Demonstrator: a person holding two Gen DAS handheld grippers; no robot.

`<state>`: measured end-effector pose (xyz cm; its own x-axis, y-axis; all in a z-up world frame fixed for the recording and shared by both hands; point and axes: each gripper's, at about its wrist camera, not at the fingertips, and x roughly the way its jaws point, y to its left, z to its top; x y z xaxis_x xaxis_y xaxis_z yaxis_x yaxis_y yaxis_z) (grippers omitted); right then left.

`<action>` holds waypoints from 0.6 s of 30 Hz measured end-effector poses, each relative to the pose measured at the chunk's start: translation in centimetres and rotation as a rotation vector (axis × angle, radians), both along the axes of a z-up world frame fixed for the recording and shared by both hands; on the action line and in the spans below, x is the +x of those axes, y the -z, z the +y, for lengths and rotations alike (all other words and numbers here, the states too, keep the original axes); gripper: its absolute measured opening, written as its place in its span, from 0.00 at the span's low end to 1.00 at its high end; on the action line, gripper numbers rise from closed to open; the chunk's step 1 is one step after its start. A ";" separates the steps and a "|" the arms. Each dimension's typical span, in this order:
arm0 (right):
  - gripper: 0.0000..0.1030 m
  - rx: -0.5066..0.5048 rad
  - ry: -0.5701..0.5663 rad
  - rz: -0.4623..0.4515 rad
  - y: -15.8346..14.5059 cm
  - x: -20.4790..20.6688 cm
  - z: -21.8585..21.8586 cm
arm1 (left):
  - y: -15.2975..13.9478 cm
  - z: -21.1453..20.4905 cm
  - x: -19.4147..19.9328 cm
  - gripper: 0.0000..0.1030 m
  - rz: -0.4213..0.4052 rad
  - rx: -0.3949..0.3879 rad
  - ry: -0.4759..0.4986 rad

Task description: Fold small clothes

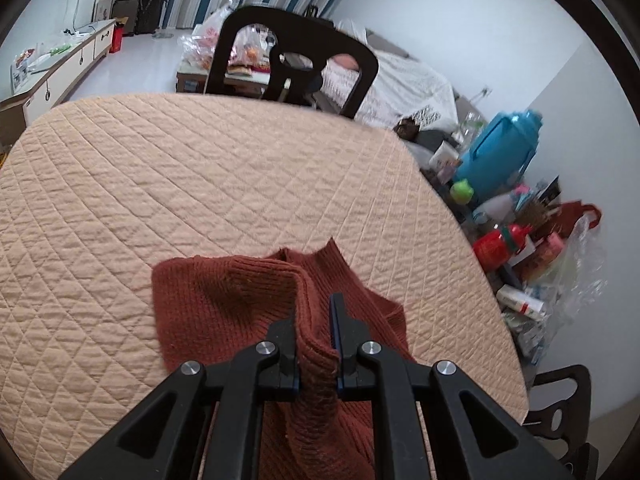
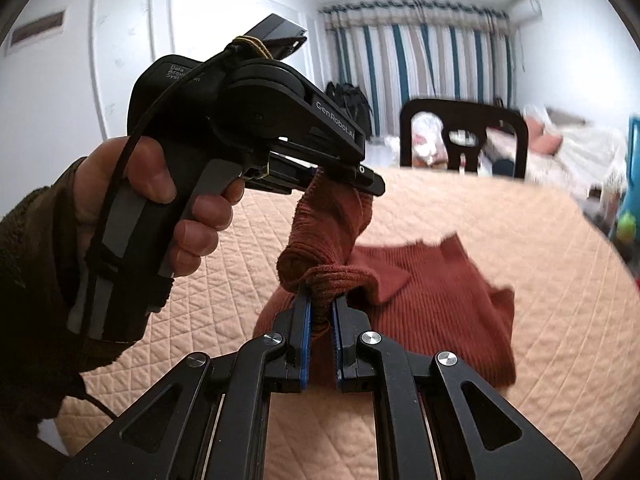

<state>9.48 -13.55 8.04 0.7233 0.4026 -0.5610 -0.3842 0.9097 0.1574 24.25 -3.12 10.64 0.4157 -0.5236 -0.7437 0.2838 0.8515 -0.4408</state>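
Note:
A rust-red knitted sweater (image 1: pixel 224 304) lies partly on the peach quilted table cover (image 1: pixel 160 184). My left gripper (image 1: pixel 316 320) is shut on a fold of the sweater and lifts it off the table. In the right wrist view the sweater (image 2: pixel 432 300) hangs from both grippers, with its body resting on the cover (image 2: pixel 540 240). My right gripper (image 2: pixel 320 312) is shut on a bunched edge of the sweater. The left gripper (image 2: pixel 360 184), held in a hand, pinches the same raised strip higher up, just above and beyond the right one.
A dark wooden chair (image 1: pixel 292 56) stands at the table's far edge. A blue thermos (image 1: pixel 500 156), red bottles (image 1: pixel 496 244) and clutter crowd the right side. A bed (image 1: pixel 404 84) lies beyond. A white cabinet (image 1: pixel 56 72) is at far left.

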 end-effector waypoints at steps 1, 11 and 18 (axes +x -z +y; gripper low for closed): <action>0.08 0.029 0.006 0.026 0.4 -0.1 -0.5 | 0.4 -0.5 0.1 0.13 0.013 0.015 0.006; 0.08 0.147 0.016 0.138 1.7 0.3 -3.2 | 2.2 -4.2 0.3 0.15 0.051 0.149 0.047; 0.08 0.201 -0.004 0.199 2.2 0.8 -3.9 | 3.1 -4.7 0.6 0.15 0.063 0.213 0.043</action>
<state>10.25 -17.49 5.88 0.6055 0.5225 -0.6003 -0.3309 0.8513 0.4072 24.88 -7.83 7.51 0.3458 -0.3683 -0.8630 0.2993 0.9150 -0.2706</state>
